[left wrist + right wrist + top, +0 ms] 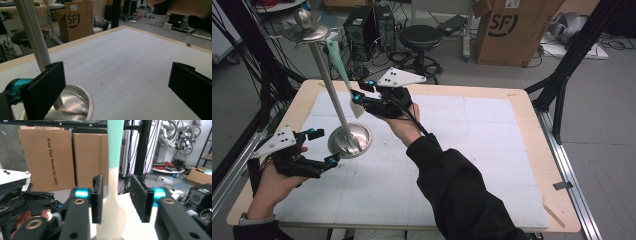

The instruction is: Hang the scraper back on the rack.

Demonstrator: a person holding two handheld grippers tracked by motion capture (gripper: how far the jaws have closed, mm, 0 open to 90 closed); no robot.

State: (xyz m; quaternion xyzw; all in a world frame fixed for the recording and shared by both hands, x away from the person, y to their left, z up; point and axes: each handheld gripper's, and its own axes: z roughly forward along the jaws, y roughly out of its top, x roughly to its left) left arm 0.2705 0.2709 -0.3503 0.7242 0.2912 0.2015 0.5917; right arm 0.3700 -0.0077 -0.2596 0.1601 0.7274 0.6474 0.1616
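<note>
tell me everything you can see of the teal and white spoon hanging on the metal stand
The spoon has a long teal handle that fades into a cream-white neck and rounded bowl; it looks like smooth plastic or silicone. It hangs slanted from the top disc of the metal stand, bowl end down, above the table. The right gripper has its jaws on either side of the neck, with a gap showing at each pad, so they are not pressing on it.

You're working under even, fairly bright room light that throws only soft shadows onto the white table mat [472, 150], while the floor and corners beyond it lie dimmer. Glare shows on the stand's metal base [75, 105] in your left gripper view, where the near jaws are blurred. In your right gripper view the spoon [113, 202] is soft and washed out.
</note>
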